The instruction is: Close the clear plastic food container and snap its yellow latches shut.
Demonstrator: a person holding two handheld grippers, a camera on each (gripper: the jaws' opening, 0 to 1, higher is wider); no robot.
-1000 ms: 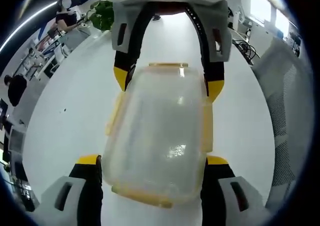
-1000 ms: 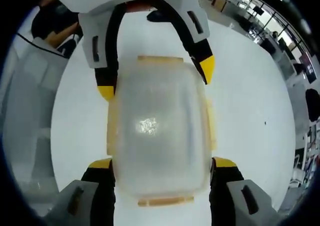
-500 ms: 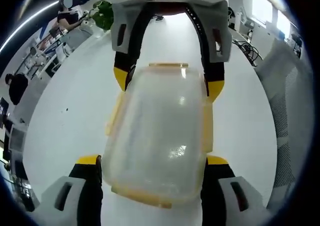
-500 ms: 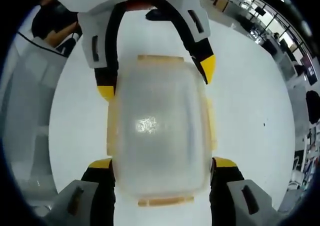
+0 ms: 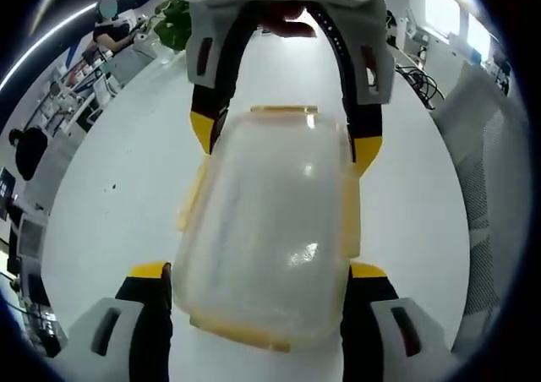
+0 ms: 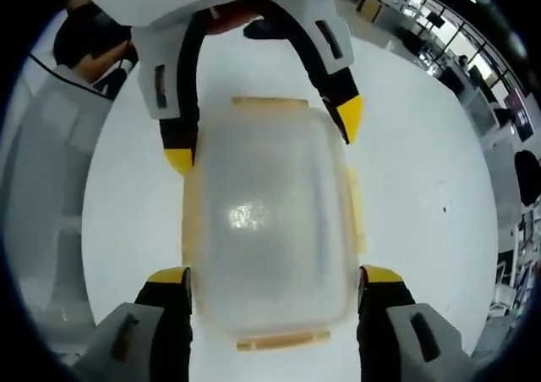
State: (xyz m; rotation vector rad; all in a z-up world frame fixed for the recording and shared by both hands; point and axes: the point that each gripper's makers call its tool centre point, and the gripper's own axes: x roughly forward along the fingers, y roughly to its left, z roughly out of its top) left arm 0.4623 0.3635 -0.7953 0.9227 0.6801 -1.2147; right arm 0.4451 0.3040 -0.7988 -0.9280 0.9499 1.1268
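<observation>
1. The container sits on a white table with its clear lid on top, lying between the two grippers that face each other across it.
2. In the left gripper view, the left gripper has its jaws spread, one yellow tip at each near corner of the container; the right gripper comes in from the top with its tips at the far corners.
3. In the right gripper view, the right gripper likewise stands spread, flanking the near end; the left gripper reaches in from the top.
4. Yellow latches show along the container's four sides; whether they are snapped down I cannot tell.
5. A green plant stands beyond the table.
</observation>
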